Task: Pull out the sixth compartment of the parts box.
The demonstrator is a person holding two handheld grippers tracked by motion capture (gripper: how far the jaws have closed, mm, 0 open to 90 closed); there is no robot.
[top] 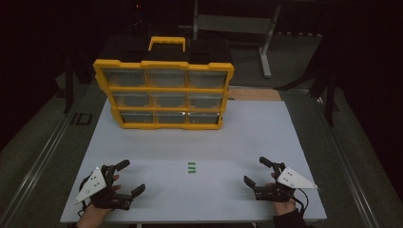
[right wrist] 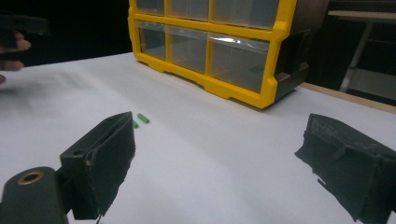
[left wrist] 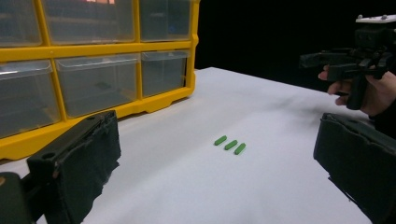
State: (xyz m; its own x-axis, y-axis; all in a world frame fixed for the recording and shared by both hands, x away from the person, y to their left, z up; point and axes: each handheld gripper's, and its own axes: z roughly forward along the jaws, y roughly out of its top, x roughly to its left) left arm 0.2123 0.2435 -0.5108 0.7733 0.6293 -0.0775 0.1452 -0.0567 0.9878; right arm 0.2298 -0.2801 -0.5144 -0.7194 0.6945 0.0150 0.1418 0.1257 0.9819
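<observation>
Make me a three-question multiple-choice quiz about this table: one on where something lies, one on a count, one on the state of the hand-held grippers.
1. Where do the green pieces lie?
A. inside a drawer
B. on the white table between the grippers
C. on the cabinet

2. How many drawers does the yellow cabinet show?
A. four
B. six
C. nine

3. How are the left gripper and right gripper?
A. both open, empty
B. both holding pieces
C. one shut

Key: B, they lie on bare table; C, three rows of three; A, jaws spread with nothing between.

The organizer box [top: 164, 94] looks like glossy yellow plastic with clear plastic drawers [left wrist: 95, 83]. The table top [top: 247, 137] is white, smooth and matt. The three small green sticks [left wrist: 229, 144] look like smooth plastic.
</observation>
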